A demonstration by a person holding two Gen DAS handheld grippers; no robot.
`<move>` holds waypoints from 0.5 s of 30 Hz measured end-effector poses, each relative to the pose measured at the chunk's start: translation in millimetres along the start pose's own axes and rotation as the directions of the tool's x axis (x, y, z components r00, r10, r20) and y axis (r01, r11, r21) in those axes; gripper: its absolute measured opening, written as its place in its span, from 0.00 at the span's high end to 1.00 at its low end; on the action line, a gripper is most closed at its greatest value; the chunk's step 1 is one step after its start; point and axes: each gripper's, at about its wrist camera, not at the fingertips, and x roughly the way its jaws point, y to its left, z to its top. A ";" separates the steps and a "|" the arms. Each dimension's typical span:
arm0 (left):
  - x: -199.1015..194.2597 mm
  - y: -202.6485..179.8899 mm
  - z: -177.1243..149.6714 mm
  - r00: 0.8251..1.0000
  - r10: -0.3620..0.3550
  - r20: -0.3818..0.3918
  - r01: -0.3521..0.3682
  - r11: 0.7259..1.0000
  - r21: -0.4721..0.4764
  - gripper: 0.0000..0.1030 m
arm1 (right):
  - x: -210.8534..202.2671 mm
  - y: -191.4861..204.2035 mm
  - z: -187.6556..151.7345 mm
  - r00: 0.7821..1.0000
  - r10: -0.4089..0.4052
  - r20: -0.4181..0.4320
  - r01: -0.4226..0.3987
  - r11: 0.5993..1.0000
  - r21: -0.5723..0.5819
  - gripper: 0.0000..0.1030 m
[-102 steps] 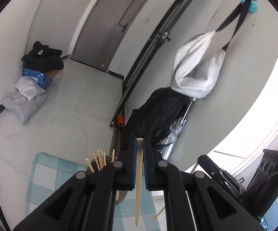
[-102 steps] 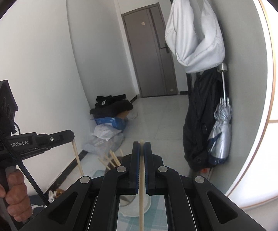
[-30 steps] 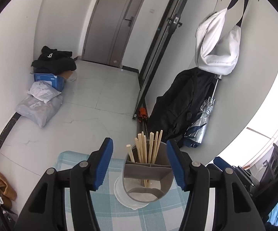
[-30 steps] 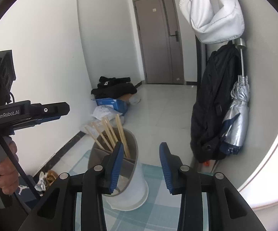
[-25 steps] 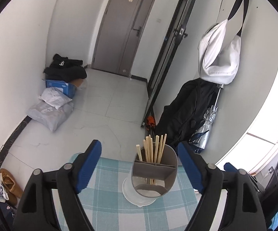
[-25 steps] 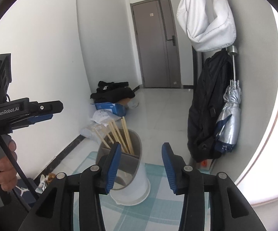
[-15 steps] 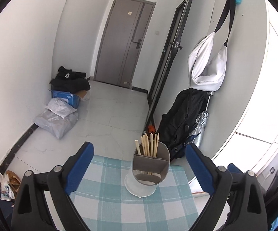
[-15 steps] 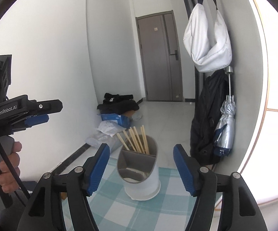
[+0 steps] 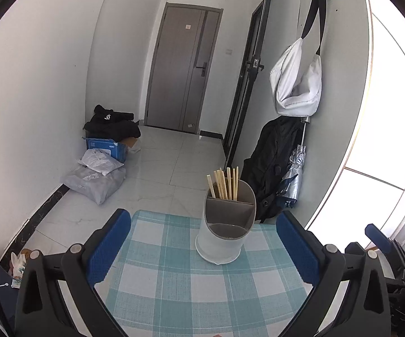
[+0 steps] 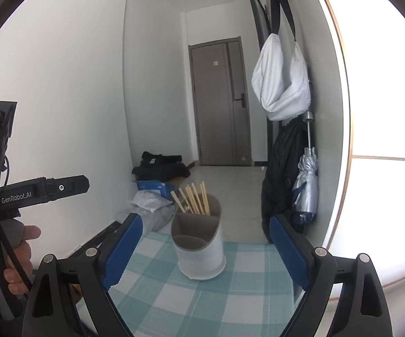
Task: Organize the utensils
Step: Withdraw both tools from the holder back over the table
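Observation:
A white utensil holder (image 9: 224,224) (image 10: 199,241) with a grey divided insert stands on the blue-and-white checked tablecloth (image 9: 202,280) (image 10: 202,303). Several wooden chopsticks (image 9: 224,185) (image 10: 194,196) stand upright in its far compartment. My left gripper (image 9: 203,241) is back from the holder, its blue-padded jaws opening wide with nothing between them. My right gripper (image 10: 202,248) is also back from the holder, its jaws opening wide and empty. The left gripper's body (image 10: 42,189) and the hand (image 10: 3,255) holding it show at the left of the right wrist view.
Beyond the table's far edge is a tiled floor with a grey door (image 9: 185,70), a blue box and bags (image 9: 101,154) by the left wall. A black backpack (image 9: 275,163), a silver umbrella (image 10: 306,185) and a hanging white bag (image 10: 281,84) line the right wall.
Both grippers let go of their chopsticks into the holder, opened wide and drew back toward me, so the holder now looks smaller and more tablecloth shows.

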 end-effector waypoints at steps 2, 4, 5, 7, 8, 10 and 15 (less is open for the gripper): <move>-0.1 0.9 -5.3 1.000 0.011 0.003 -0.011 1.000 0.012 0.01 | -2.1 0.3 -6.4 1.000 -0.013 -0.003 0.013 1.000 -0.012 0.09; 2.3 2.5 -10.6 1.000 0.029 0.002 -0.029 0.999 0.017 0.01 | -4.3 -0.5 -13.7 1.000 -0.017 -0.006 0.017 1.000 -0.006 0.09; 1.0 4.3 -13.6 0.999 0.032 0.005 -0.032 0.999 0.013 0.01 | -4.3 -0.8 -16.9 1.000 -0.017 -0.008 0.017 1.000 -0.003 0.08; 2.1 8.5 -18.6 0.999 0.042 0.012 -0.042 0.999 0.004 0.01 | -1.9 -0.7 -22.3 1.000 -0.024 -0.017 0.024 1.000 -0.010 0.08; 1.2 9.5 -22.0 0.998 0.054 0.016 -0.054 0.999 0.003 0.01 | -0.1 -0.8 -24.2 0.999 -0.025 -0.024 0.025 1.000 -0.010 0.08; 2.3 9.0 -25.5 0.996 0.086 0.016 -0.086 0.996 0.013 0.01 | 1.9 -1.3 -27.5 0.999 -0.024 -0.032 0.024 1.000 -0.001 0.08; -0.5 5.9 -28.4 0.995 0.090 0.035 -0.092 0.995 0.037 0.01 | 4.9 -1.9 -33.9 0.998 -0.041 -0.049 0.042 0.999 0.013 0.08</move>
